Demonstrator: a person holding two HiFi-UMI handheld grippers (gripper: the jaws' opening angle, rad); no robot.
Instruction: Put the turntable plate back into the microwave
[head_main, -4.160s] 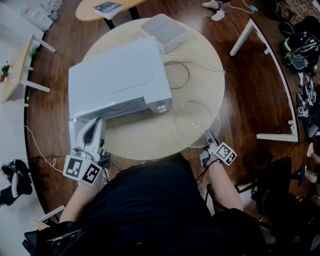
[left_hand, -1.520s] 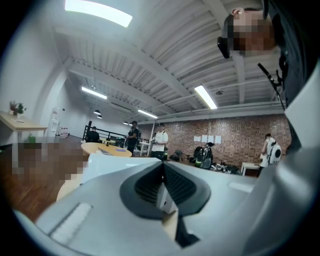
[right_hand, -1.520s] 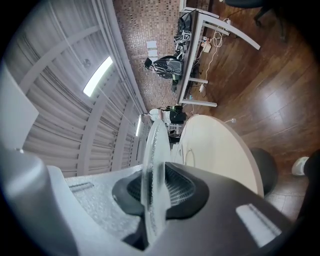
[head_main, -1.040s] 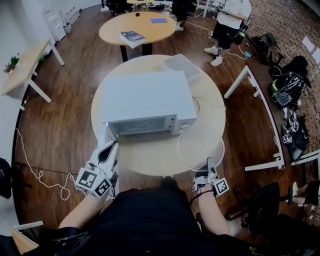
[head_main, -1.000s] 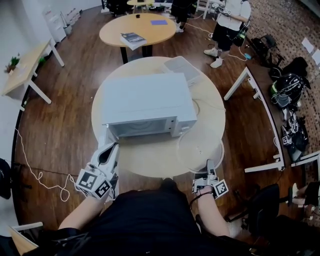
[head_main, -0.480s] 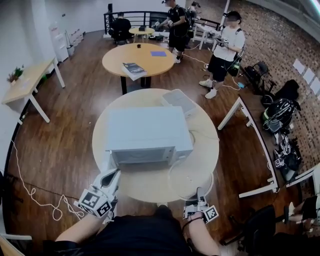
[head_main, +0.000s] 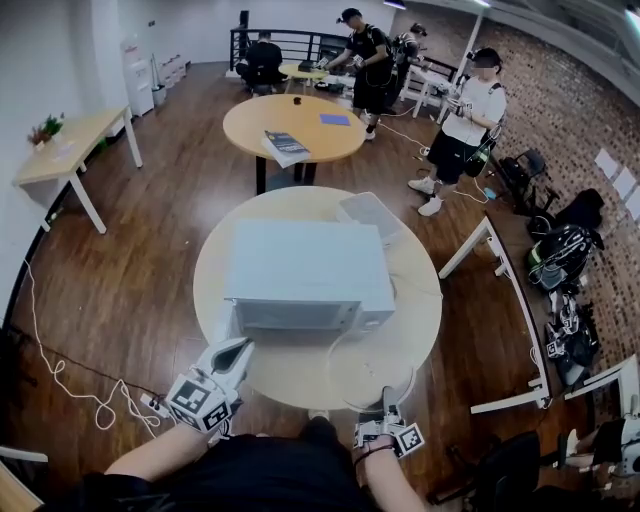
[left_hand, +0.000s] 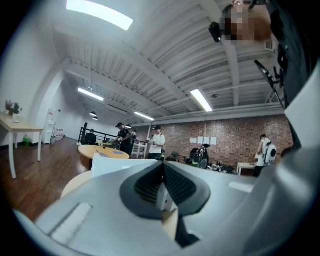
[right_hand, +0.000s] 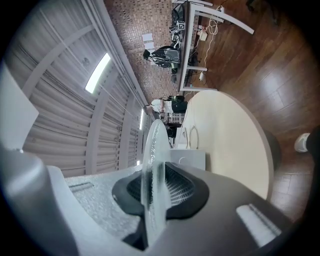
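Observation:
The white microwave (head_main: 305, 265) stands on the round table (head_main: 420, 290), and its door (head_main: 224, 322) is swung open at the front left. My left gripper (head_main: 240, 350) sits at the door's free end. In the left gripper view this gripper (left_hand: 162, 187) is shut, with a white edge between the pads that looks like the door. The clear glass turntable plate (head_main: 372, 368) hangs over the table's front edge, right of the oven's opening, with my right gripper (head_main: 387, 400) shut on its near rim. The right gripper view shows the plate (right_hand: 152, 165) edge-on between the pads.
A white box (head_main: 372, 215) lies on the table behind the microwave, and a cable loop (right_hand: 192, 136) lies beside it. Further back are a second round table (head_main: 295, 125) with a book and several standing people (head_main: 470, 110). A white desk frame (head_main: 500, 300) stands at the right.
The head view has tilted up and shows more of the room. The plate in my right gripper has shifted a little left toward the microwave's front. The left gripper has stayed at the door.

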